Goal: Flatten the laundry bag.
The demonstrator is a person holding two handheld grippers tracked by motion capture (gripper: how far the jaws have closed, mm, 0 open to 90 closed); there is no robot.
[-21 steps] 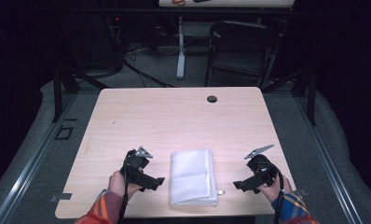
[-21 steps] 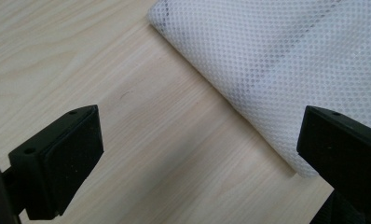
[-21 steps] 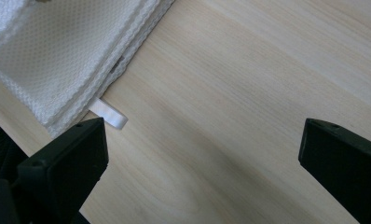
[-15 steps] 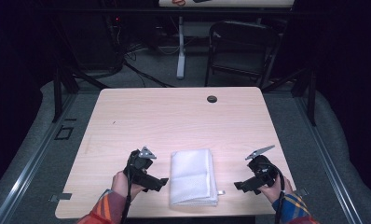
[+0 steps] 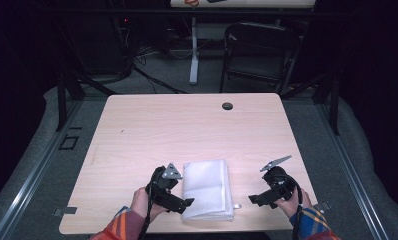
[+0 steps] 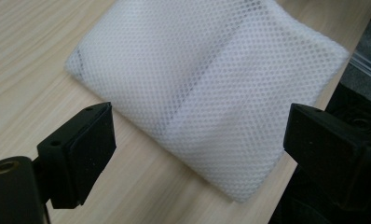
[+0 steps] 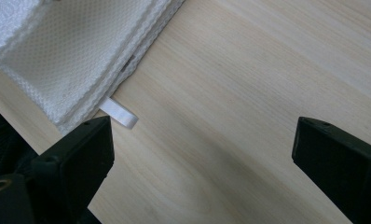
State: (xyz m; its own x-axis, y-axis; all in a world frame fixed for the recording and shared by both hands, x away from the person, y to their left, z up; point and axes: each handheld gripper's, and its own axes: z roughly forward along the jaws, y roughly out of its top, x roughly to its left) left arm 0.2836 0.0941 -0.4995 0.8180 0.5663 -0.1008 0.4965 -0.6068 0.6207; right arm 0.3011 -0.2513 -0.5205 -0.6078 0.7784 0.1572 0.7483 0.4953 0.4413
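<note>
Nothing here can be read. The white mesh cloth (image 6: 207, 93) lying between the two claws carries no print that I can see. The small white tab (image 7: 119, 113) sticking out of its edge, just ahead of the right claw's jaw, looks blank, though it may be too small to tell. The table (image 5: 187, 130) bears no markings.

Overhead light is falling evenly on the counter (image 5: 187, 130) in the high view, while the surroundings are sinking into near-black. That picture is looking soft and grainy. In both gripper views the wood grain and the white mesh cloth (image 6: 211, 84) are showing fairly sharp, the near black jaws slightly blurred, shadows faint, without glare.
</note>
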